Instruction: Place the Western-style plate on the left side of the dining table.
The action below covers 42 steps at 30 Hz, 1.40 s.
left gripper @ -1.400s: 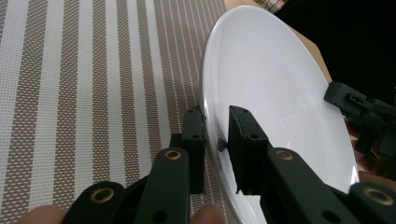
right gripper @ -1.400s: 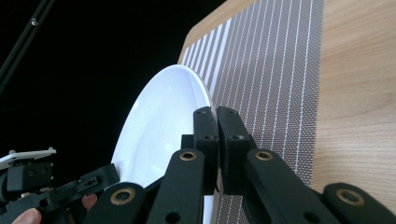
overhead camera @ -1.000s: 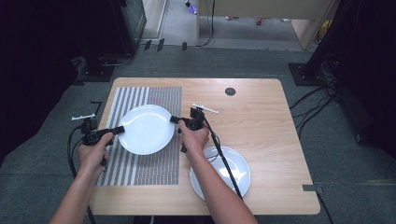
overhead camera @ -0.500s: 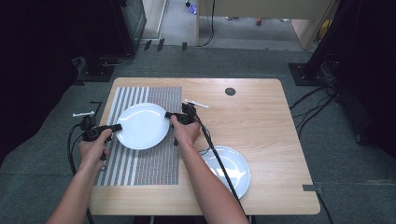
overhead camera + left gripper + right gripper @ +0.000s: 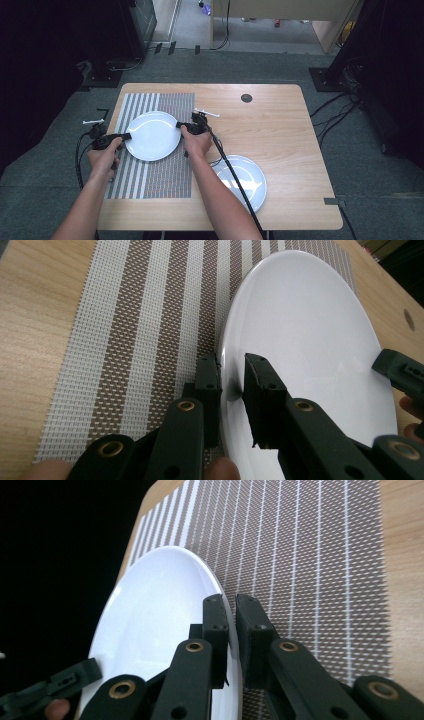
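- The white plate point(image 5: 152, 135) is over the striped placemat point(image 5: 150, 165) on the left half of the tabletop point(image 5: 280, 130), pinched at opposite edges, which looks like a way to carry it level and steady
- The left gripper point(image 5: 120, 137) is clenched on the plate's left rim; in the left gripper view its fingers point(image 5: 260, 390) straddle the rim, one above and one below
- The right gripper point(image 5: 181, 126) grasps the right rim the same way, its fingers point(image 5: 216, 630) nearly together around the thin edge
- A second plate point(image 5: 245, 180) lies well apart near the front right, partly crossed by the right forearm and cable
- Whether the held plate touches the placemat or hangs just above it cannot be told
- The small round mark point(image 5: 246, 98) near the far edge is too small to identify
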Available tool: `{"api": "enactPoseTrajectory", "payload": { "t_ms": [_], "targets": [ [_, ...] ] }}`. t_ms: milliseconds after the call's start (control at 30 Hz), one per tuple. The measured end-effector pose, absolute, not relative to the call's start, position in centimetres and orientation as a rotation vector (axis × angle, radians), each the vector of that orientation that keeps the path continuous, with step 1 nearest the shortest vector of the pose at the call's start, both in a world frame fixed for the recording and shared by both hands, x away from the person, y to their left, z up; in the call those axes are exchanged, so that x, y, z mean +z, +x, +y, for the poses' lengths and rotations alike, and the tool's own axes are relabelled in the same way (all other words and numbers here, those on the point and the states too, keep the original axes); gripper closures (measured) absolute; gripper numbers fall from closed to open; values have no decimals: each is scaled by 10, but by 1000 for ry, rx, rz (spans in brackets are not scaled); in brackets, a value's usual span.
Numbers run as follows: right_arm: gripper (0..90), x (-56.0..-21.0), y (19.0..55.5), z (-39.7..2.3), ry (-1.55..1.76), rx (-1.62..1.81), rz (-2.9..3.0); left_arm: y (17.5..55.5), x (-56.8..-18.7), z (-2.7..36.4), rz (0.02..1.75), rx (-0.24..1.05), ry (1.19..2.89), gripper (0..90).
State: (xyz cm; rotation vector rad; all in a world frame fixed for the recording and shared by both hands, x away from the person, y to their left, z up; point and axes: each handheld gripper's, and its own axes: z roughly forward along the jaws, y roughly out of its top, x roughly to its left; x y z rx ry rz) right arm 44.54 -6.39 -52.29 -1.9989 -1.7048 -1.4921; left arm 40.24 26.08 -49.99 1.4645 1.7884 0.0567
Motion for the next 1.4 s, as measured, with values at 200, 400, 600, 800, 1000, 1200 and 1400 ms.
{"api": "enactPoseTrajectory", "payload": {
  "t_ms": [200,400,600,800,1000,1200,1400],
  "targets": [
    [845,-527,445,-60,-1978,-1491,-1766,403,-504,260,1791,103,1491,757],
    [731,-527,446,-59,-1958,-1508,-1833,400,-501,257,1746,214,1556,566],
    [581,-519,446,-67,-1967,-1499,-1966,395,-494,266,1737,269,1539,394],
    [448,-504,444,-78,-1905,-1514,-2028,384,-482,261,1699,351,1600,394],
    [333,-487,434,-98,-1845,-1476,-2204,372,-468,254,1682,391,1605,209],
    [292,-479,418,-121,-1864,-1484,-2288,360,-461,247,1647,396,1602,158],
    [275,-474,404,-149,-1867,-1499,-2294,345,-455,238,1579,395,1622,114]
  ]
}}
